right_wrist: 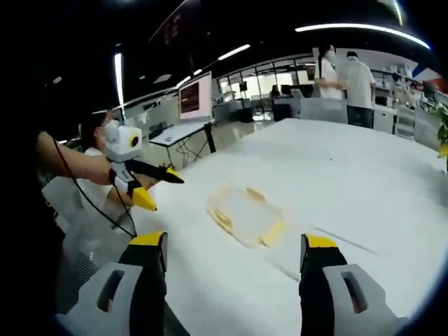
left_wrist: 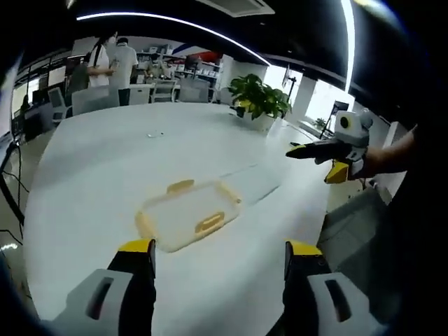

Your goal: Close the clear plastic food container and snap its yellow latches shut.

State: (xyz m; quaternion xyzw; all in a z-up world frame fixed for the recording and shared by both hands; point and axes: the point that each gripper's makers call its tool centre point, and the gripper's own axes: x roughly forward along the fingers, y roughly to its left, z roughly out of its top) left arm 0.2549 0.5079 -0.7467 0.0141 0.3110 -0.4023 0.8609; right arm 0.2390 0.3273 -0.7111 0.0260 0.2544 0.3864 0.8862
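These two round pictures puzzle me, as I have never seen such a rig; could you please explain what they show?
A person holds a two-jaw gripper in each hand, and a fisheye camera rides on each. In the left gripper view, the left gripper rises from the bottom, jaws apart; the right gripper enters from the right. The right gripper view shows its own open jaws and the left one at its left. On the white table lies the clear food container with yellow latches. Nothing is held.

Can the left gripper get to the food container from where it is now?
Probably yes. The left gripper is open, and the food container lies ahead on the white table with nothing between them.
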